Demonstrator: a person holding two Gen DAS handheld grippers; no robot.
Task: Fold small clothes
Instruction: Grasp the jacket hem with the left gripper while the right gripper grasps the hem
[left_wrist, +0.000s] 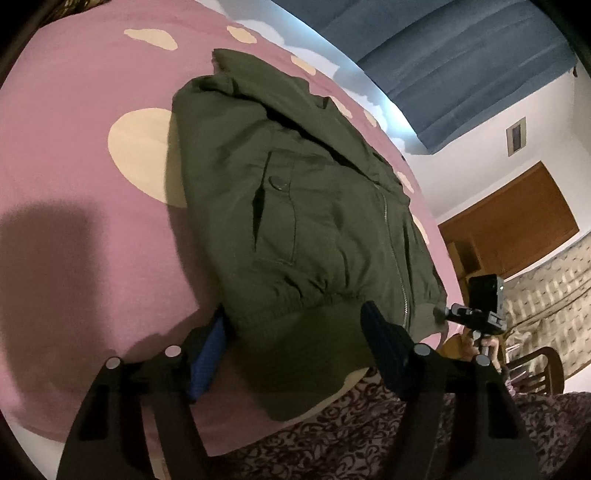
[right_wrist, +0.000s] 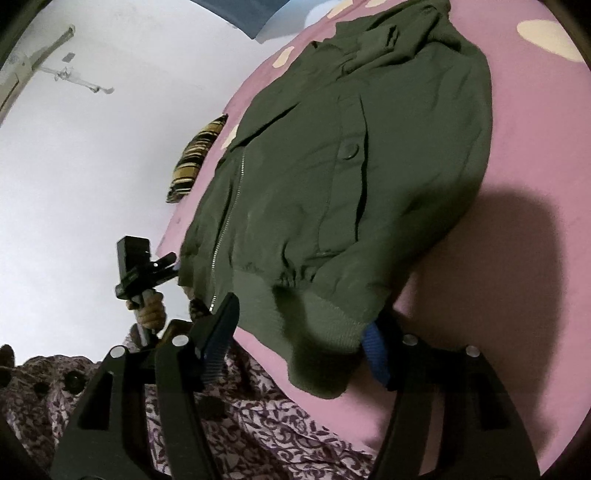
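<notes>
A small olive-green zip jacket (left_wrist: 303, 206) lies face up on a pink bedspread (left_wrist: 74, 147), its ribbed hem toward me. It also shows in the right wrist view (right_wrist: 351, 166). My left gripper (left_wrist: 295, 332) is open, its blue-padded fingers (left_wrist: 208, 354) straddling the hem's left part, one under the corner. My right gripper (right_wrist: 303, 325) is open, its fingers (right_wrist: 375, 350) straddling the hem's right corner. Each view shows the other gripper (left_wrist: 480, 306) (right_wrist: 140, 273) beside the jacket.
The pink spread (right_wrist: 517, 147) has cream spots. A floral purple fabric (left_wrist: 351, 435) lies in front at the bed's edge. A striped pillow (right_wrist: 195, 158) lies at the bed's far side. A wooden chair (left_wrist: 535, 373) and cabinet (left_wrist: 509, 218) stand beyond the bed.
</notes>
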